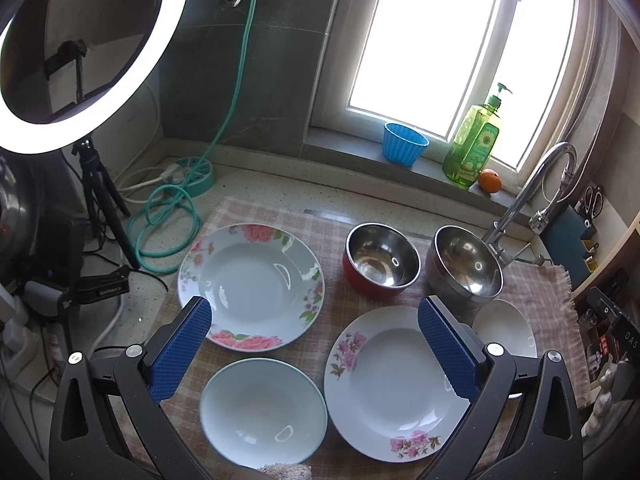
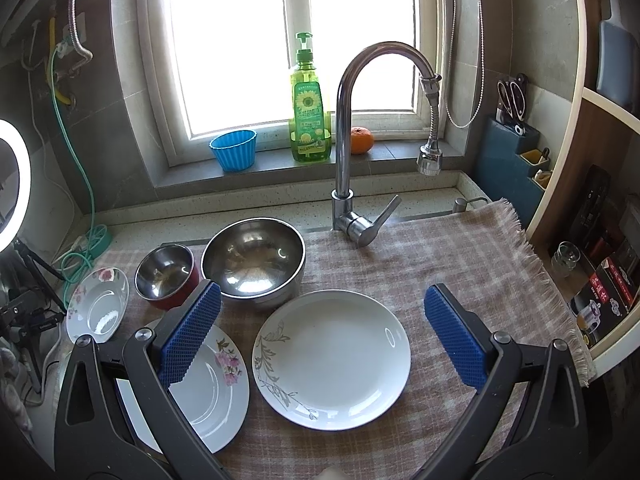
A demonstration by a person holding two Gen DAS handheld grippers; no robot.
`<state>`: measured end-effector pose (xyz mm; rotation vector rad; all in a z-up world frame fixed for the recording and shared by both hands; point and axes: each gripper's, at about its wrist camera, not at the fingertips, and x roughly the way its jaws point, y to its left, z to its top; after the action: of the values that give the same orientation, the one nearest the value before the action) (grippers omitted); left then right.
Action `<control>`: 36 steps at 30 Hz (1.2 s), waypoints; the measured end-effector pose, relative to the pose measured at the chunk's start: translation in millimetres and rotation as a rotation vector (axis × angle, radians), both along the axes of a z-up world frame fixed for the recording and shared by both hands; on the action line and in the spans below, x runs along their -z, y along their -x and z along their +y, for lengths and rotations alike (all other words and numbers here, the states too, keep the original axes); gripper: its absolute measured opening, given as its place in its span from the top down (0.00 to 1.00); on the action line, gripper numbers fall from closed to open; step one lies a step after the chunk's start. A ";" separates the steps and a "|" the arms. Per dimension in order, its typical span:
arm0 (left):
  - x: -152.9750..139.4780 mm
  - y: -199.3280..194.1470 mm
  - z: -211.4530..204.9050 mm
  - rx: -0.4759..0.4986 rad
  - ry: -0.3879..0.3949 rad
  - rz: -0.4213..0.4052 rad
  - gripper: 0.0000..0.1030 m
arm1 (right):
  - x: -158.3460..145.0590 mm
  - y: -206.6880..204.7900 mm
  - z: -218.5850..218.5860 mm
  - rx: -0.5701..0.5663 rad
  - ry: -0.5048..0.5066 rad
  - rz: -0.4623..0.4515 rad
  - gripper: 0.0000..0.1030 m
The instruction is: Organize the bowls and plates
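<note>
With both grippers hovering above the checked cloth and nothing lifted, this looks like the very start: no stacking done yet. Left gripper is spread wide, jaws empty, above the gap between the rose-rimmed plate and the pink-blossom plate. Right gripper is equally wide open, holding nothing, straddling the leaf-pattern plate. Layout on the cloth: back row has the red-sided steel bowl and the larger steel bowl just beside each other, near the faucet; front row has the plain pale plate, the blossom plate, then the leaf plate at the right; rose plate sits behind the pale one. All dishes lie flat and separate, rims near or touching neighbours, none nested. My guess for the next move: right gripper drops to the leaf plate's rim and pinches one edge, since the jaws can't span a plate's width. Glazed rims are slippery, so bite deep enough before lifting. Bowls likely nest small into large. Dish soap bottle and orange on the sill are out of the way.
</note>
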<state>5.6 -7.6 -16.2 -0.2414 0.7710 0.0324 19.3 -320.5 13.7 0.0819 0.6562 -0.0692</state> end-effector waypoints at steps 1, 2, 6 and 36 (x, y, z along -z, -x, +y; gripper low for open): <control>1.8 -1.5 2.1 0.004 0.008 0.009 0.01 | 0.7 -0.3 -0.7 0.000 -0.002 0.003 0.00; 3.8 -2.9 2.5 0.012 0.015 0.018 0.01 | 1.7 -1.2 -0.9 -0.001 -0.005 0.005 0.00; 13.9 -8.4 5.9 0.032 0.039 0.056 0.01 | 10.0 -4.4 -3.0 -0.012 -0.018 0.024 0.00; 89.7 -71.4 -22.8 0.392 0.075 0.401 0.73 | 137.1 4.5 2.6 -0.274 -0.432 0.508 0.66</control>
<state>77.1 -30.4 -105.9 -0.1522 1.2092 -0.3285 14.8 -317.8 -123.4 0.3982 1.1772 0.3283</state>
